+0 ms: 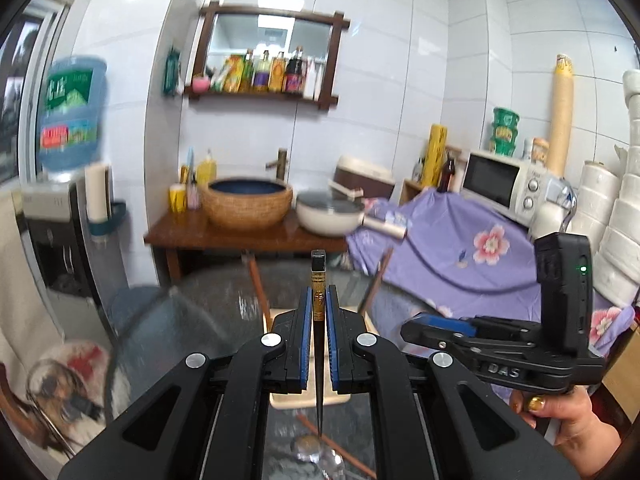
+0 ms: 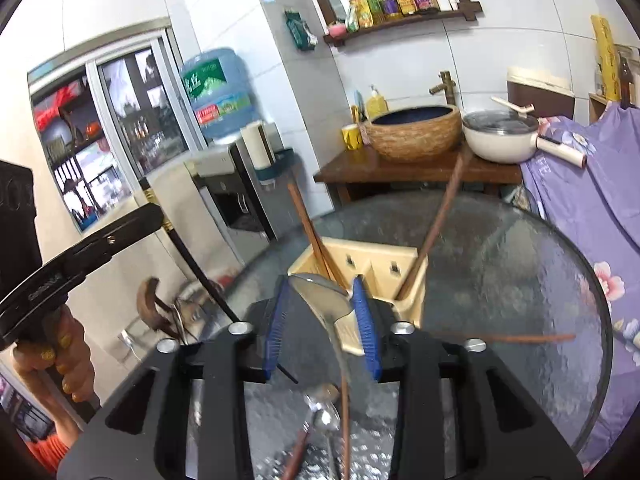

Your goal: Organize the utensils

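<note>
My left gripper (image 1: 319, 312) pinches 1 black gold-banded chopstick (image 1: 319, 280); right gripper (image 2: 324, 320) clamps a steel spoon (image 2: 324, 300). Next: drop each into the cream compartmented holder (image 2: 372, 264).

Both tongs are black with blue ribbed pads (image 1: 306, 320) and silver screws (image 2: 239, 327); the hand (image 1: 568, 416) wears gold nail polish

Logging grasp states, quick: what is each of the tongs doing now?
Left tongs: closed on a black chopstick.
Right tongs: closed on a metal spoon.
</note>
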Tool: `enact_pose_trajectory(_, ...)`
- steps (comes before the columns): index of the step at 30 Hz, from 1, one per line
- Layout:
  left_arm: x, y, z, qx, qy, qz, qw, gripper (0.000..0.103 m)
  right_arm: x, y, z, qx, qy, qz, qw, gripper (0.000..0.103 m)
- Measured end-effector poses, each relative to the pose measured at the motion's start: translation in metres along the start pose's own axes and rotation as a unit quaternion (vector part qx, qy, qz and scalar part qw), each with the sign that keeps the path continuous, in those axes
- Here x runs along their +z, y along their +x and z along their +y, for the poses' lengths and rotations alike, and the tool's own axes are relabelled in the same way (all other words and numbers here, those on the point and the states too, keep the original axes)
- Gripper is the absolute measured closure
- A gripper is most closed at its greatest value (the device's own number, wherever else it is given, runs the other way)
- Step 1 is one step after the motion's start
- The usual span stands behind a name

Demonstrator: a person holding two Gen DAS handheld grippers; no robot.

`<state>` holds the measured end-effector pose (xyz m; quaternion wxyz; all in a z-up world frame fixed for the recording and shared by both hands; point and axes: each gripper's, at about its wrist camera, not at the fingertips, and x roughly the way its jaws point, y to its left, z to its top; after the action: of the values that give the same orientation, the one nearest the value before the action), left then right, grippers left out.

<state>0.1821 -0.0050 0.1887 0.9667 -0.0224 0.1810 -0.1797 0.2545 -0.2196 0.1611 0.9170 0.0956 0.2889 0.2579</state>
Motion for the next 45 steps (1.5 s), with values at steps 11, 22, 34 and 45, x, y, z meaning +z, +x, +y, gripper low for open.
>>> enact_pose_trajectory(11,0.079,0.033,-0.002,0.024,-0.025,-0.009,0.9993,0.096,0.046,0.025,-0.004,-0.031,0.038,-0.013,0.999,0.047)
enact_pose_trajectory(22,0.058,0.076,0.011,0.065,-0.033,0.009,0.9973,0.096,-0.050,0.066,-0.024,-0.094,-0.006,0.061,0.994,0.043)
enact_pose_trajectory(34,-0.010,0.114,0.010,0.052,-0.015,0.086,0.9948,0.091,-0.116,0.102,-0.011,-0.139,-0.109,0.163,0.971,0.047)
enact_pose_trajectory(45,-0.040,0.080,0.000,0.048,0.020,0.057,0.9970,0.040,-0.170,0.125,-0.031,-0.138,-0.107,0.244,0.954,0.048)
